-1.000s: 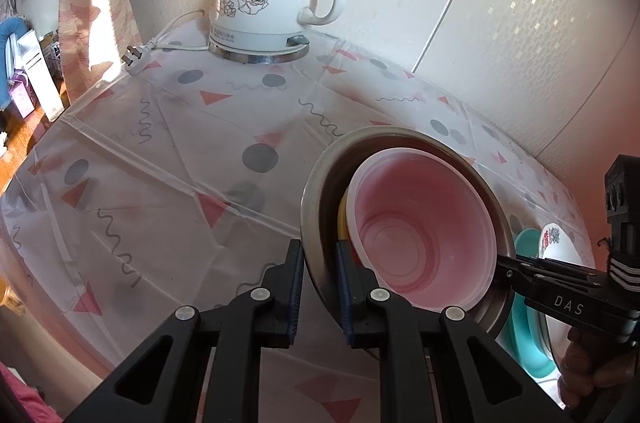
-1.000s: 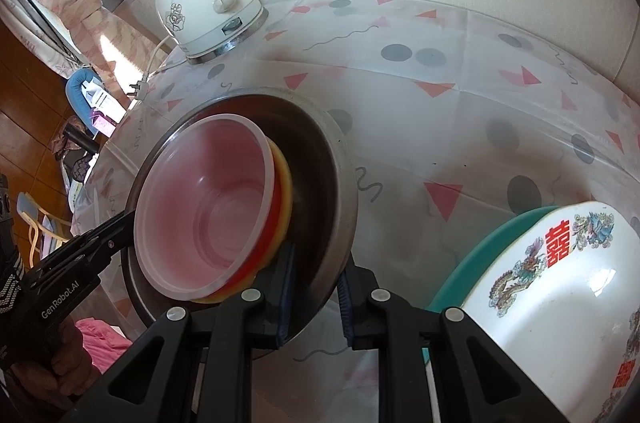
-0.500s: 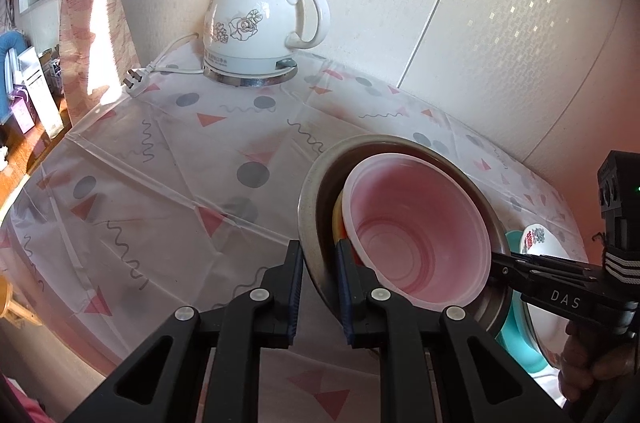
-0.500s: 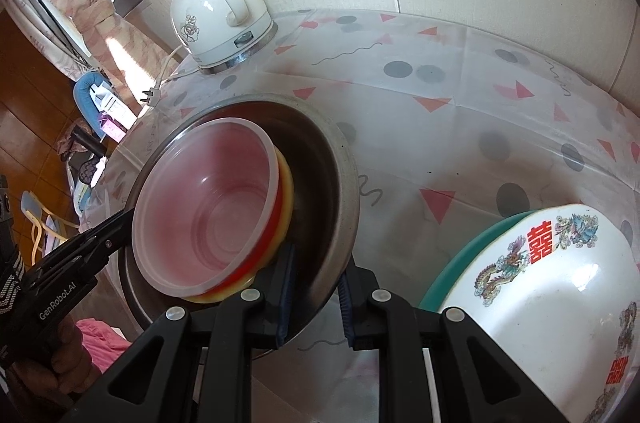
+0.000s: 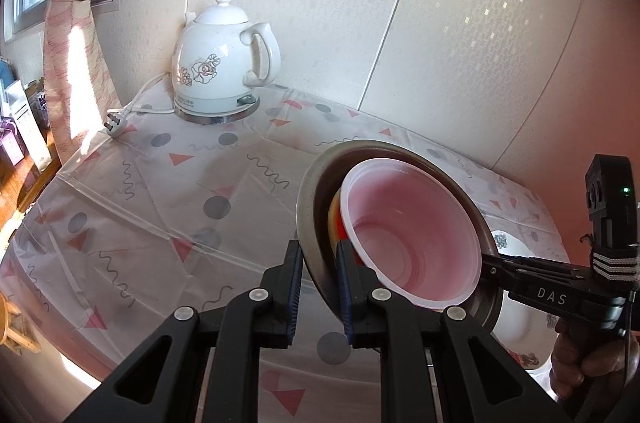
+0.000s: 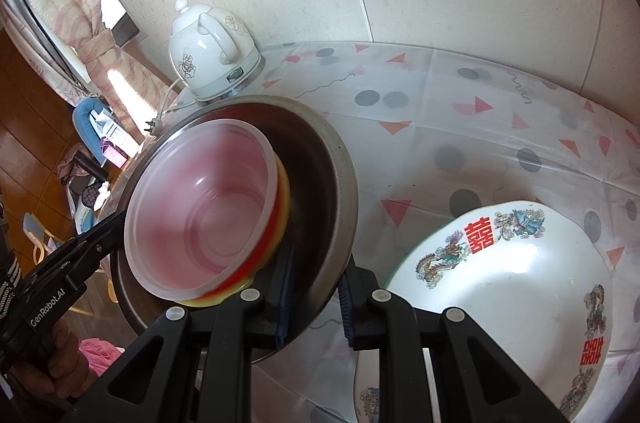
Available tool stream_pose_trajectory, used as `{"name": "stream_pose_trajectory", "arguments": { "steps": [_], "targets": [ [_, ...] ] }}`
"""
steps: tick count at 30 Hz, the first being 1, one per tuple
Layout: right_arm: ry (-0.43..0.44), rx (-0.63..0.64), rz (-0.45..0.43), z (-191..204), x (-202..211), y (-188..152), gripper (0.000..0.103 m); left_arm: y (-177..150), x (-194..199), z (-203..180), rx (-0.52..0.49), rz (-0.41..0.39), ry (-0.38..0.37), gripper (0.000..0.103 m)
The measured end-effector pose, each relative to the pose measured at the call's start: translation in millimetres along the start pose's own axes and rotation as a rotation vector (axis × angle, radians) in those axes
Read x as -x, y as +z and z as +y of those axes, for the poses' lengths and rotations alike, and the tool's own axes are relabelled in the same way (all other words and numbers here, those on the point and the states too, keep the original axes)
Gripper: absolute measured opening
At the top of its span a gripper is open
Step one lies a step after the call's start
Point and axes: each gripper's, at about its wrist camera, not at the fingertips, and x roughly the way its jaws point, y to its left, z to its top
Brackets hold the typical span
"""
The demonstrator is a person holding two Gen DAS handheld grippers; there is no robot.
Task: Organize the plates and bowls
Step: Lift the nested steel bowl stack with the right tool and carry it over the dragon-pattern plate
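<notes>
Left wrist view: the left gripper is clamping the near rim of the metal bowl, one pad outside the wall and one inside, so the bowl is lying directly ahead of the gripper and tilting with its mouth toward the camera. The clear plastic bowl is nesting inside it on a yellow and red bowl. The right gripper is entering from the right edge and is closing on the opposite rim, so the stack is hanging between both grippers, clear of the worktop. The kettle is standing well apart at the far corner. Right wrist view: the right gripper is pinching the metal bowl at its lower rim, with the left gripper holding the far left rim. The white patterned plate is lying to the right of the held stack, just beside the right gripper and resting on a teal plate. Judgement: the coming placement is turning on this sideways offset; the right hand is the nearer one to the plate stack, and the tilted bowl is needing levelling before being set down.
</notes>
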Motion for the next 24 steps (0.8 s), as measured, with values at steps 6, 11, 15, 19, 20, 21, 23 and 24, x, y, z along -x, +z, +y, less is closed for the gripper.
{"name": "stream_pose_trajectory", "arguments": {
  "steps": [6, 11, 15, 19, 20, 21, 23, 24],
  "targets": [
    [-0.021, -0.029, -0.027, -17.0, 18.0, -5.8, 0.02, 2.8, 2.9, -21.7, -0.049, -0.006, -0.033, 0.018],
    [-0.044, -0.067, -0.049, -36.2, 33.2, -13.7, 0.02, 3.3, 1.7, -43.8, -0.101, -0.006, -0.069, 0.018],
    [-0.07, -0.106, -0.067, -53.4, 47.4, -22.1, 0.02, 2.0, -1.9, -63.3, -0.144, 0.003, -0.106, 0.018],
    [-0.103, -0.145, -0.082, -71.5, 61.3, -32.5, 0.02, 1.2, -7.5, -85.8, -0.191, 0.016, -0.144, 0.018],
    [-0.111, -0.154, -0.083, -75.6, 64.6, -35.3, 0.02, 0.8, -8.9, -91.4, -0.204, 0.02, -0.155, 0.018],
    [-0.119, -0.166, -0.085, -80.1, 67.8, -38.2, 0.02, 0.4, -10.4, -97.3, -0.217, 0.024, -0.165, 0.018],
    [-0.135, -0.192, -0.087, -90.2, 74.0, -44.8, 0.02, -0.9, -12.9, -109.7, -0.245, 0.031, -0.184, 0.018],
    [-0.145, -0.205, -0.087, -94.0, 77.2, -47.8, 0.02, -1.9, -14.0, -116.2, -0.258, 0.034, -0.194, 0.018]
  ]
}}
